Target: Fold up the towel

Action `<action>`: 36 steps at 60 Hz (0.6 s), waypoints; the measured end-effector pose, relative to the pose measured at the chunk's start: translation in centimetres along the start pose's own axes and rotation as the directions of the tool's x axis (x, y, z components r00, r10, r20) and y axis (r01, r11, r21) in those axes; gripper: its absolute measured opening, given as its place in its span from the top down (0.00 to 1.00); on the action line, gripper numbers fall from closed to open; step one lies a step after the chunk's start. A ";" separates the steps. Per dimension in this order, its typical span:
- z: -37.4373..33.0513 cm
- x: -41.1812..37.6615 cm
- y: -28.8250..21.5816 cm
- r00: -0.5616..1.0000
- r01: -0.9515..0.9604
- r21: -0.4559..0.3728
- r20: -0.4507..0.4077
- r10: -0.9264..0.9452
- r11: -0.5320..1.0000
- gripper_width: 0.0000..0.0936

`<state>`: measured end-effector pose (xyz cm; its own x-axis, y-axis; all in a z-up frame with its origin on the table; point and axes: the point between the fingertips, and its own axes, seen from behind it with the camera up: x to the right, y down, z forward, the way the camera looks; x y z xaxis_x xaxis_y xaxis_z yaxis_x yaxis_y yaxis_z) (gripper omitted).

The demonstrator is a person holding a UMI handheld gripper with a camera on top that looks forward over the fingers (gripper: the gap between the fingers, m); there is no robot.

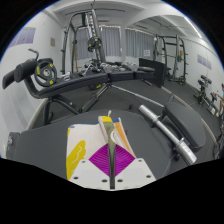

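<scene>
Took the wide grey sheet (45,135) under the gripper for the towel, though could not be sure it was cloth and not a tabletop; saw it spread flat and smooth, reaching out to either side of the fingers and well ahead of them; found no fold or raised edge on it.

Saw the gripper (108,160) set low over the middle of that sheet, one magenta pad (106,159) turned to the camera, a white face with yellow marks (76,155) just beside it; noted an orange and pale strip (113,132) standing up just ahead of the pad; could not tell whether the fingers were open or closed, nor whether anything was caught between them.

Beyond the sheet, looked into a gym; made out a long black padded bench (112,76) across the middle; a tall metal rack (82,40) behind it; a yellow-green ring (45,70) on a machine off to the left; a silver bar (165,128) lying aslant near the sheet's right edge; bright windows (130,38) along the far wall; a poster (25,38) on the left wall.
</scene>
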<state>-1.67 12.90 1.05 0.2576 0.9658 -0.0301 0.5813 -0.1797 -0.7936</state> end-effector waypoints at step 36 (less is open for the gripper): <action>-24.2 -0.3 -3.6 0.991 0.126 0.160 -0.056 -0.118 0.979 0.09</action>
<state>14.79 8.77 18.63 0.2303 0.9682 0.0982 0.4779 -0.0246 -0.8781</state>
